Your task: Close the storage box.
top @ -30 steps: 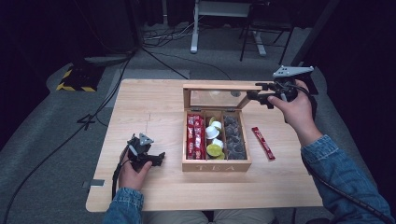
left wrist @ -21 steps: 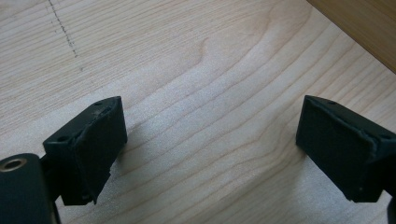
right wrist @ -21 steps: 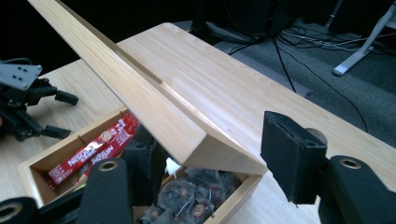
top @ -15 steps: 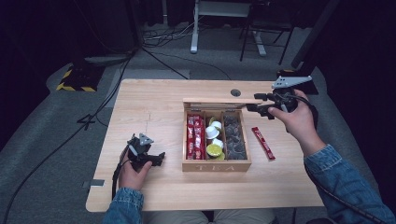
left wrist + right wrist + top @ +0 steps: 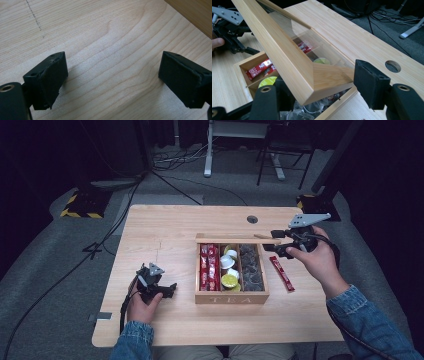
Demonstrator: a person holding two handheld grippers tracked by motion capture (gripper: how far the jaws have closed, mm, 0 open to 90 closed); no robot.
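Right gripper (image 5: 322, 92) clamped on the tea box's lid (image 5: 287, 57) corner, tilted above the box (image 5: 231, 296).
Its own view reveals the lid's clear pane in pale wood; left gripper (image 5: 112, 80) gapes over bare grained table (image 5: 105, 37).

You work at a pale wood table (image 5: 165, 227) with a cable hole (image 5: 252, 219); grey carpet (image 5: 45, 255), trailing cables (image 5: 175, 160), hazard-striped block (image 5: 80, 205), dark surroundings.
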